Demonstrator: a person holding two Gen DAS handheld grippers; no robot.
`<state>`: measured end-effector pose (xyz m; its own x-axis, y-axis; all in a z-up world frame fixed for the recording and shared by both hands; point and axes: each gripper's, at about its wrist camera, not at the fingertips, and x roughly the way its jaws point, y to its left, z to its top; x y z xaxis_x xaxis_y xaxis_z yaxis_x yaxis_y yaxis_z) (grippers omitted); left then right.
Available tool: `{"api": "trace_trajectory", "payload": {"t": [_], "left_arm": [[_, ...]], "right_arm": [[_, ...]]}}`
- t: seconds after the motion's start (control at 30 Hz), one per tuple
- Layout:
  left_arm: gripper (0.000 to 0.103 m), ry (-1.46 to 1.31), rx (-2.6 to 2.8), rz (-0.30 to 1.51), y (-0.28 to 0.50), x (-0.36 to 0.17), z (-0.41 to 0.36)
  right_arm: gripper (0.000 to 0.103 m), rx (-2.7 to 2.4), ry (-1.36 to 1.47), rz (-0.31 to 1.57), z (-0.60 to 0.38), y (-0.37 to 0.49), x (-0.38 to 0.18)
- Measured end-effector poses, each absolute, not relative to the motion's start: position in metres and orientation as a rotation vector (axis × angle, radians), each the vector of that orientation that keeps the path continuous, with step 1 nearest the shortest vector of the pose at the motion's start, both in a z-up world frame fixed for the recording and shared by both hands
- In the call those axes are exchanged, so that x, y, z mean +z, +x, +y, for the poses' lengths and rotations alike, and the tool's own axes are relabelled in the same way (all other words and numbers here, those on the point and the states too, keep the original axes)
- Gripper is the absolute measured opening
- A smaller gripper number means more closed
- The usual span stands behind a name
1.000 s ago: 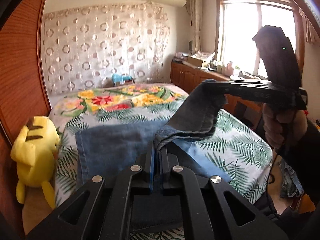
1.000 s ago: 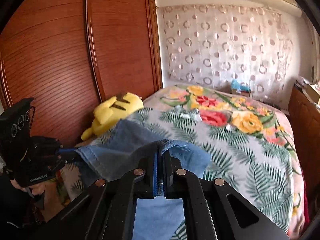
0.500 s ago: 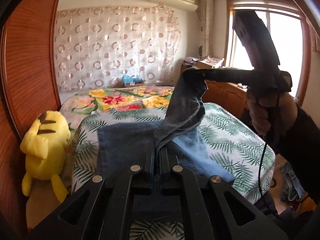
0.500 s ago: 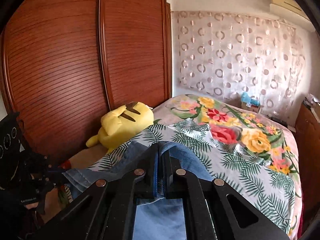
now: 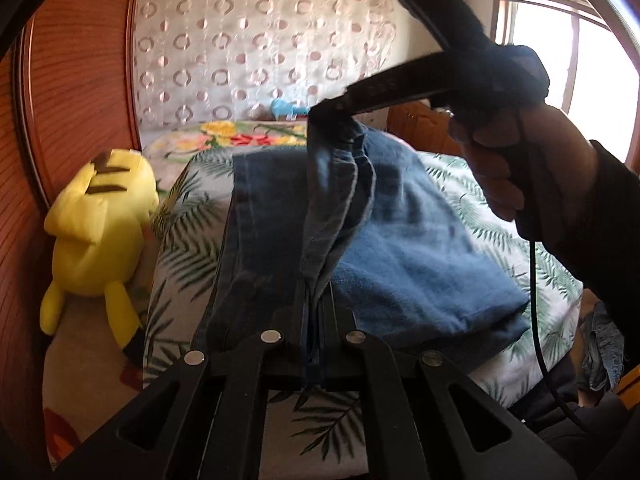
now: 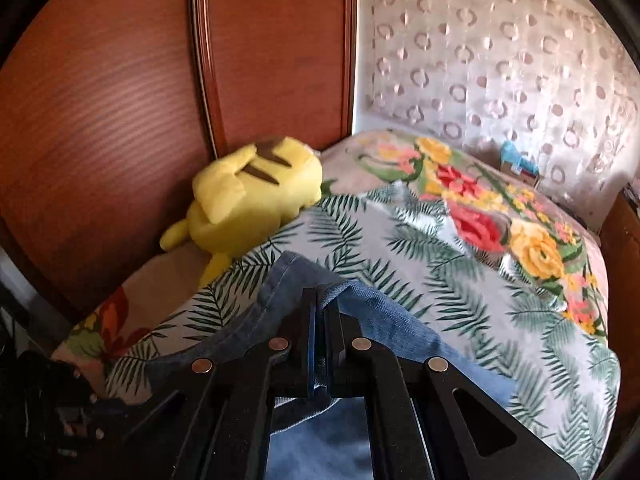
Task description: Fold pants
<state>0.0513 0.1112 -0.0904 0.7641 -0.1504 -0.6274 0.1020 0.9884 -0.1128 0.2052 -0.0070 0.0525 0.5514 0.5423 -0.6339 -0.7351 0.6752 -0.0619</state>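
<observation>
Blue denim pants [image 5: 400,248] lie partly folded on the bed with the leaf-print cover [image 5: 184,240]. My left gripper [image 5: 314,300] is shut on an edge of the pants near the bed's front. My right gripper [image 5: 320,114] shows in the left wrist view, shut on the other end of the same edge and holding it up above the pants. In the right wrist view the right gripper [image 6: 318,300] is shut on denim [image 6: 384,316] over the bed [image 6: 460,280].
A yellow plush toy [image 5: 100,232] lies at the bed's left edge against a wooden wardrobe [image 6: 120,100]. A floral blanket [image 6: 500,216] covers the far bed. A patterned curtain [image 5: 260,40] hangs behind. A window [image 5: 580,72] is at the right.
Both grippers have moved forward over the bed with the held edge. The right gripper has come closer to the left one and higher, and the pants lie further across the bed.
</observation>
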Motion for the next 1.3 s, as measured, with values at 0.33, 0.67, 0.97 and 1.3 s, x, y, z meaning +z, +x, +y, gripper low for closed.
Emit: {"api": "trace_trajectory", "payload": {"t": [0.33, 0.67, 0.97, 1.3], "left_arm": [[0.005, -0.103, -0.115, 0.716, 0.053, -0.106, 0.118], [0.024, -0.069, -0.044, 0.736, 0.056, -0.104, 0.117], [0.038, -0.086, -0.037, 0.756, 0.059, -0.108, 0.122], [0.084, -0.111, -0.013, 0.715, 0.058, -0.093, 0.125]], "right_arm": [[0.003, 0.748, -0.317, 0.668, 0.025, 0.223, 0.045], [0.019, 0.735, -0.283, 0.651, 0.014, 0.220, 0.050], [0.050, 0.737, -0.282, 0.533, -0.026, 0.193, 0.068], [0.050, 0.678, -0.267, 0.547, -0.097, 0.153, 0.029]]}}
